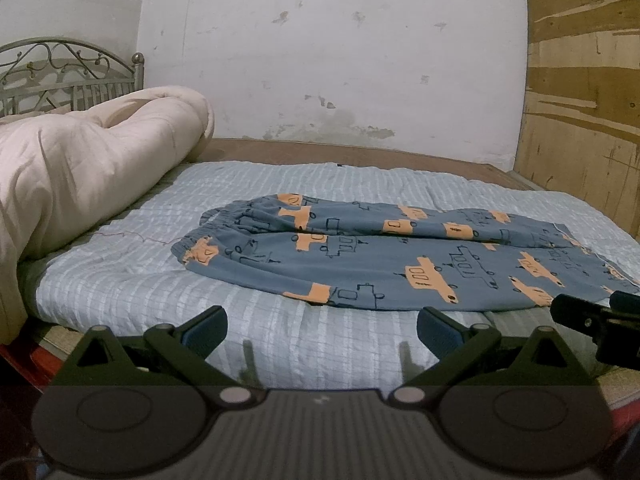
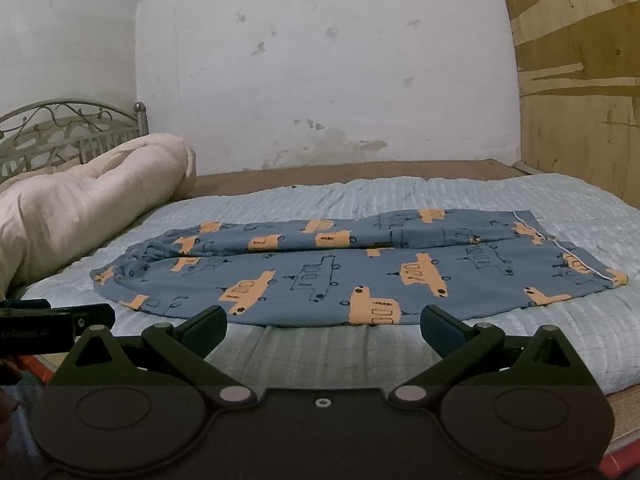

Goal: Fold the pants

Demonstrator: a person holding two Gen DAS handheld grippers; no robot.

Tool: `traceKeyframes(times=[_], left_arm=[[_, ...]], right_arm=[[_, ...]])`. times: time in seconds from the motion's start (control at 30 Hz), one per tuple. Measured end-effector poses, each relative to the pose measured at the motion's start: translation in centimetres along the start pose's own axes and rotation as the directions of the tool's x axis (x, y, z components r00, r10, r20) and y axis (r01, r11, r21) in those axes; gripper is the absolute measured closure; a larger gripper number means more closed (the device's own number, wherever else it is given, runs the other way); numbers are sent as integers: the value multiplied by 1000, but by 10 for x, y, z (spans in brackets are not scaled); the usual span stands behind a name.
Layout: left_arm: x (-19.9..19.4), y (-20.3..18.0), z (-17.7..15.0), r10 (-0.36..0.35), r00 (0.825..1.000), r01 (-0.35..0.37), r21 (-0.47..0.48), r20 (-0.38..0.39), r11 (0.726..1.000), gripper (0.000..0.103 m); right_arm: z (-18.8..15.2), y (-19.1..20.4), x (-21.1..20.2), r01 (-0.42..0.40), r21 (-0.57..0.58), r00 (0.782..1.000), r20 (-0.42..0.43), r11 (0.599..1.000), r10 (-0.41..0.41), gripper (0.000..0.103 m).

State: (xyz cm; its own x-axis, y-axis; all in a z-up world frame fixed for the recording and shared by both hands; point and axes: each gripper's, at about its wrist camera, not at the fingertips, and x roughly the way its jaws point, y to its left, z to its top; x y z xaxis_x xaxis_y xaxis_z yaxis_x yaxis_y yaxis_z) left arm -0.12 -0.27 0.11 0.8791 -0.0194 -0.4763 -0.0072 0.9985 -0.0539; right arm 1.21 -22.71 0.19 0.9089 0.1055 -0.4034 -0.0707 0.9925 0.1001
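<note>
**Pants laid out on the bed, both grippers hovering, nothing grabbed**

So the pants (image 2: pixel 340 268) are lying flat across the light blue striped bedspread (image 2: pixel 400 196), roughly in the middle of the bed. Waistband is bunched up at the left end, cuffs with a thin white edge off to the right. Looks to me like one leg is already laid over the other lengthwise, so I'd guess we're between folds, about to do the crosswise one.

Left gripper (image 1: pixel 322 326) is spread wide with nothing between its fingers, sitting just short of the near edge of the fabric, closer to the waist half. Right gripper (image 2: pixel 323 326) is the same deal, wide apart and empty, near the front edge toward the middle.

Next move probably means pinching both layers at one end, say the cuffs, with each gripper on a corner, then carrying that end over to the waistband.

The fabric itself is blue-grey with orange and outlined vehicle drawings, thin and floppy looking, with a soft ridge down the middle. There's a rolled cream duvet (image 1: pixel 80 168) off to the left, well clear.
</note>
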Motion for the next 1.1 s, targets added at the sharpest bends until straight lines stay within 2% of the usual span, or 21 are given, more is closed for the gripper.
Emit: traceKeyframes(times=[1.1], left_arm=[[-1, 0, -1, 0, 1000, 0, -1, 2, 1000, 1]], right_arm=[[1, -1, 0, 5, 6, 1000, 6, 1000, -5, 1]])
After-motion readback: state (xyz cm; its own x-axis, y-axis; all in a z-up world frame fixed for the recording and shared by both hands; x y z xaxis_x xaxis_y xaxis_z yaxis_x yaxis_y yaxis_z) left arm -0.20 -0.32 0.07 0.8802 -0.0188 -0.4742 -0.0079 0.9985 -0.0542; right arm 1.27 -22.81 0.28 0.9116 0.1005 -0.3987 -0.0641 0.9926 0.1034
